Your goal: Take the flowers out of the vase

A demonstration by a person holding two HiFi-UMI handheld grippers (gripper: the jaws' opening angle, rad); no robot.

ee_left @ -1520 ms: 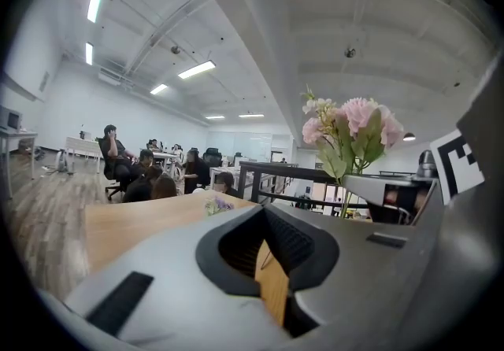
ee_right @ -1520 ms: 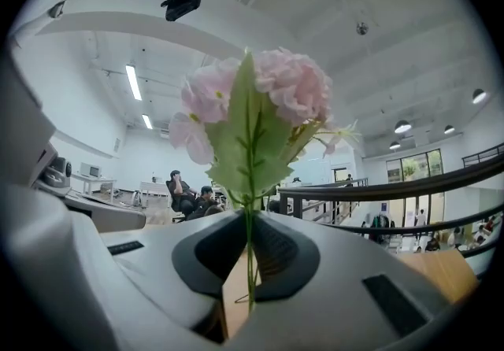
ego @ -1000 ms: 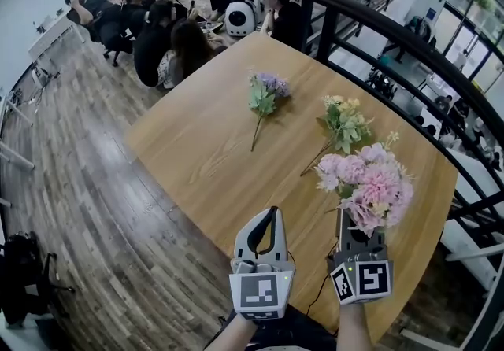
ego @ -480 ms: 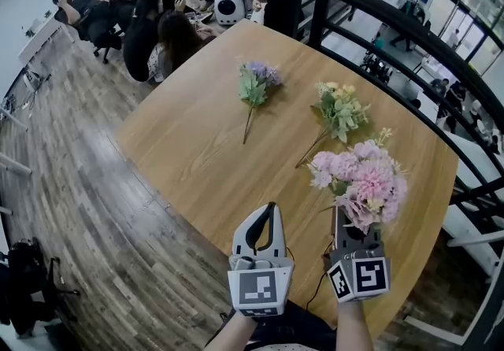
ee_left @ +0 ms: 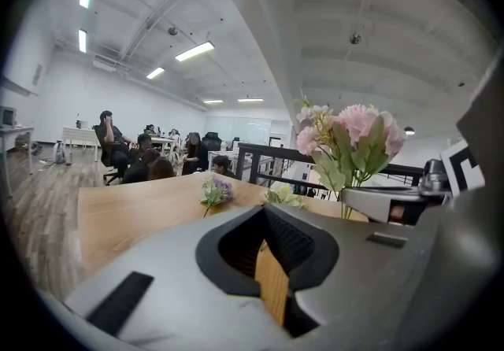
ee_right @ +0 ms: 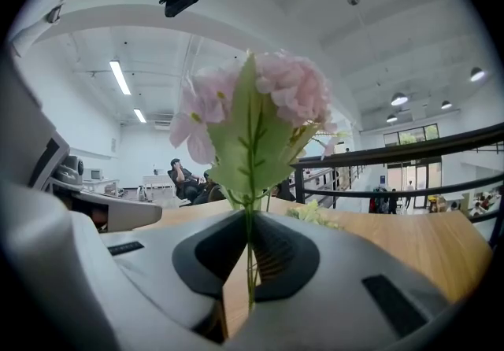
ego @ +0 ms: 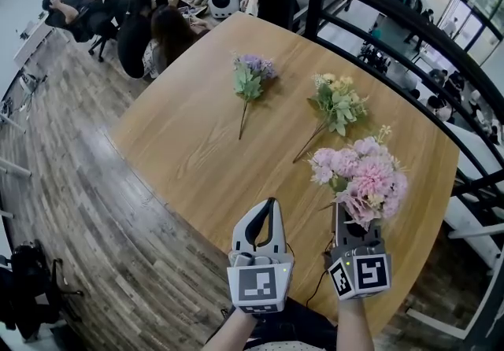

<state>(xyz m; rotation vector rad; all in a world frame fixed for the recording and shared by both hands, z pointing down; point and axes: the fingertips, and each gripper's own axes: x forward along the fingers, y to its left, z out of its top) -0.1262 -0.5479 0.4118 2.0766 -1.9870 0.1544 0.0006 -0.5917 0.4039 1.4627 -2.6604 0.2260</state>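
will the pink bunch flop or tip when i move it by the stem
Probably top-heavy: the pink bunch carries big blooms above a thin stem pinched in the right gripper, so it may swivel. It stands upright there, so the stem seems stiff.

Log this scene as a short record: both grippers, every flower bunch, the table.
left gripper: jaws together, nothing between them
right gripper: shut on the stem of the pink flowers
purple flowers: lying on the table, far side
yellow flowers: lying on the table, apart from the purple flowers
table: round, wooden, beside a dark railing
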